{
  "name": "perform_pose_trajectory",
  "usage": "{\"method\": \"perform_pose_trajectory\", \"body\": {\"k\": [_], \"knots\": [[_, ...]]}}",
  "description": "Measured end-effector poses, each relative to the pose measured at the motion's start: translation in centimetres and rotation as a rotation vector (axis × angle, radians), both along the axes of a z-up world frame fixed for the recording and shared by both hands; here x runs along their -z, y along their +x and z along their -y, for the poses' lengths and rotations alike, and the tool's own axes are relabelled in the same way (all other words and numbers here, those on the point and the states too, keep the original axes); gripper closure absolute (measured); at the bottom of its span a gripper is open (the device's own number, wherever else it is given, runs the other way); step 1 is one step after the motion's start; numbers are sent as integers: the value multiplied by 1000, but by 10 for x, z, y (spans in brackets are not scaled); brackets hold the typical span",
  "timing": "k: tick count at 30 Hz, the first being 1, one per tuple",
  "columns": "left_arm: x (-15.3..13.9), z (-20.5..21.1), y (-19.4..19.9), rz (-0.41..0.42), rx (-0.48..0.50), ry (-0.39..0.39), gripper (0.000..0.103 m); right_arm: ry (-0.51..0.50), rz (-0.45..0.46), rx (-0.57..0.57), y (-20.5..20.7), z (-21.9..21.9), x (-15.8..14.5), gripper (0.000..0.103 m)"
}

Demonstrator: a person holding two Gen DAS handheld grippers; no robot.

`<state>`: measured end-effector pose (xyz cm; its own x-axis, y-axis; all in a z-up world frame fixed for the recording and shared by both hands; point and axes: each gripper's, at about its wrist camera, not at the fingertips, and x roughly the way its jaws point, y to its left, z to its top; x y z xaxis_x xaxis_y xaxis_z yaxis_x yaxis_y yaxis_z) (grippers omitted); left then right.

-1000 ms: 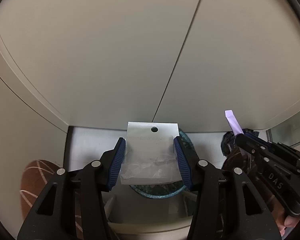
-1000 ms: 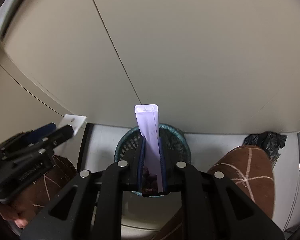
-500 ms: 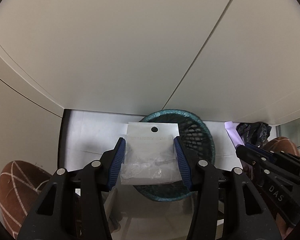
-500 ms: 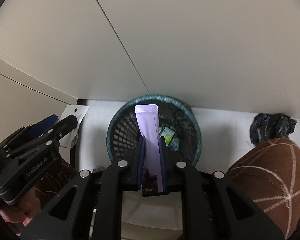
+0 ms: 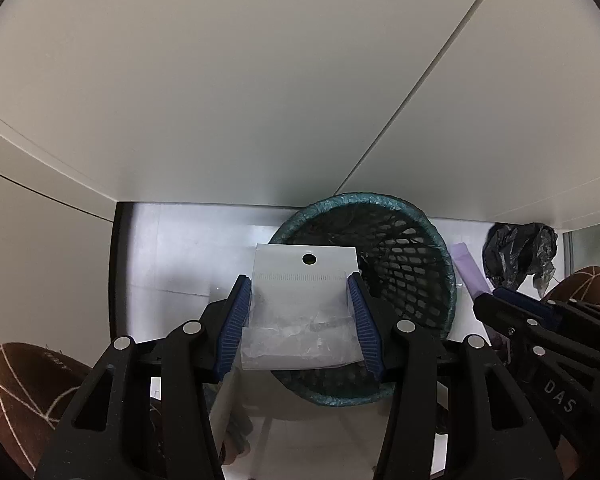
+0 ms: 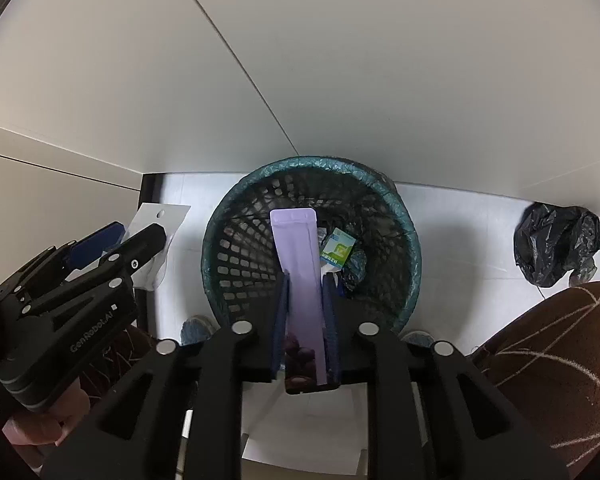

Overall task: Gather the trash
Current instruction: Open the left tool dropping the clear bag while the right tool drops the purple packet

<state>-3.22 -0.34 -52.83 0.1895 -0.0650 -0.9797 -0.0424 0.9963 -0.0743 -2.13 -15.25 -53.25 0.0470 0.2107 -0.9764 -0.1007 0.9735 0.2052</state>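
My left gripper (image 5: pixel 300 284) is shut on a clear plastic bag (image 5: pixel 304 304) with a white header and a punched hole, held above the left rim of a dark mesh trash basket (image 5: pixel 412 264). My right gripper (image 6: pixel 305 276) is shut on a long purple packet (image 6: pixel 298 264), held over the basket's (image 6: pixel 236 256) open mouth. The basket has a teal liner and some litter at the bottom, including a green-and-white wrapper (image 6: pixel 337 253). The left gripper with its bag also shows in the right wrist view (image 6: pixel 132 240).
A crumpled black plastic bag (image 6: pixel 558 246) lies on the white floor right of the basket. Beige wall panels rise behind it. Brown patterned trouser legs (image 6: pixel 548 360) flank the grippers. A dark vertical edge (image 5: pixel 118 272) bounds the floor at left.
Both grippers have tilted down and moved toward the basket, which now shows fully, with its inside in view. Both still hold their items.
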Motion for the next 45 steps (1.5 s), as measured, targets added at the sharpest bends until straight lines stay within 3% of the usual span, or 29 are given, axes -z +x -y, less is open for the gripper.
{"method": "perform_pose_trajectory", "body": {"k": [6,8,12,21,30,37,45], "knots": [[1,1,0,-8,-10,2,54,-13,28,8,-1,1,-5,60],[3,2,0,-12,-8,9,54,-34,58,21,-1,4,-9,43],[9,9,-1,-24,9,23,54,-74,139,71,1,15,-23,30],[19,25,2,-32,31,-18,53,-164,265,97,5,29,-44,25],[21,40,2,-18,64,-26,49,-173,263,113,7,35,-43,25],[21,41,3,-13,71,-24,39,-169,262,122,7,35,-42,25],[9,38,3,7,56,-21,17,-167,265,135,6,40,-44,24]]}}
